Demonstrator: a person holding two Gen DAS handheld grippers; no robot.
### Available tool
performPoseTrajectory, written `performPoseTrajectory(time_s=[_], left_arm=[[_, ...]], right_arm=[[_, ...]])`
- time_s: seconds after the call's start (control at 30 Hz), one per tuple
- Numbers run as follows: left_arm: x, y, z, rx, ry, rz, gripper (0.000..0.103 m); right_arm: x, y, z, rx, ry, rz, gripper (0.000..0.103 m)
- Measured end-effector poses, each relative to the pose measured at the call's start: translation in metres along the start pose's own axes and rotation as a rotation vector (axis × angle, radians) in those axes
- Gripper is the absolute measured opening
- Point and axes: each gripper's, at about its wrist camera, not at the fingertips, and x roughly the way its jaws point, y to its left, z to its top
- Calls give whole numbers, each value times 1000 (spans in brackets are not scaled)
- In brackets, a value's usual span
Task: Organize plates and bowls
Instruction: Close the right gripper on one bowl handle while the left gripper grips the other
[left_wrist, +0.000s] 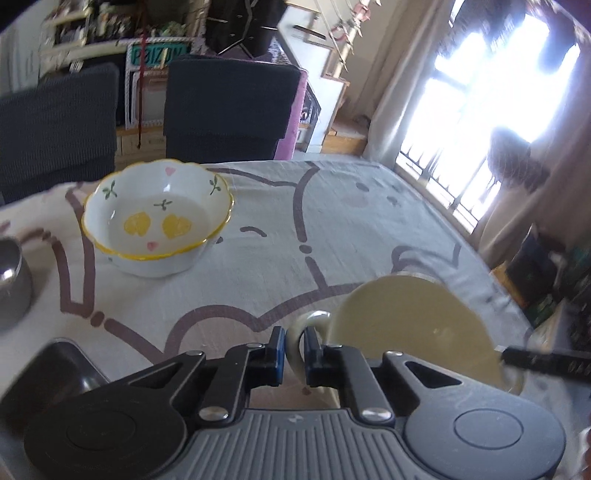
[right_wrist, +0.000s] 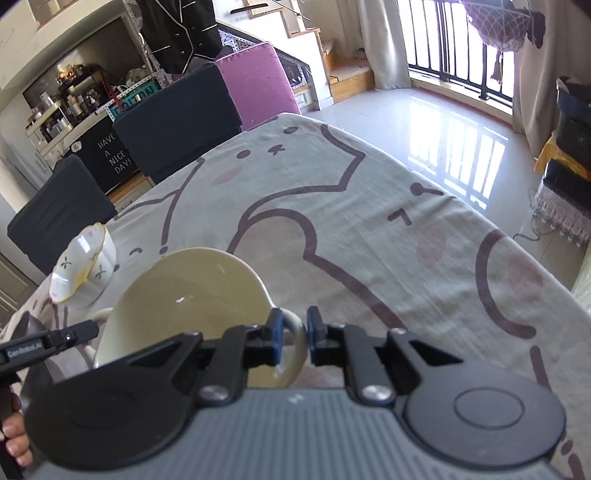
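handled bowl (left_wrist: 413, 328) on table (left_wrist: 332, 221) | scalloped bowl (left_wrist: 159, 218) far-left of it | chairs (left_wrist: 229, 110) behind table

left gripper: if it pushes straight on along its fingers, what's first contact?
Likely nothing new: the left gripper is already shut on a loop handle of the cream bowl. Beyond that lies the printed tablecloth; depth is unclear.

Your left gripper (left_wrist: 295, 354) points steeply down, its fingers (left_wrist: 276, 350) nearly together, clamped on one handle of the cream bowl (left_wrist: 413, 325). Your right gripper (right_wrist: 293, 339) tilts down likewise, fingers pinching the opposite handle.
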Motion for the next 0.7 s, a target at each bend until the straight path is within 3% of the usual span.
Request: performPoseTrajectory(time_s=[0.27, 0.57, 0.63, 0.7], left_arm=[[-16, -7, -13, 145, 50, 11, 14], [-34, 12, -14, 70, 154, -54, 14], [-38, 15, -10, 41, 141, -68, 15], [-41, 19, -6, 2, 135, -94, 17]], right_arm=[[-3, 2, -2, -40, 39, 13, 16], [-12, 2, -10, -128, 109, 76, 16], [-15, -4, -9, -87, 115, 96, 19], [-20, -8, -9, -73, 112, 133, 39]])
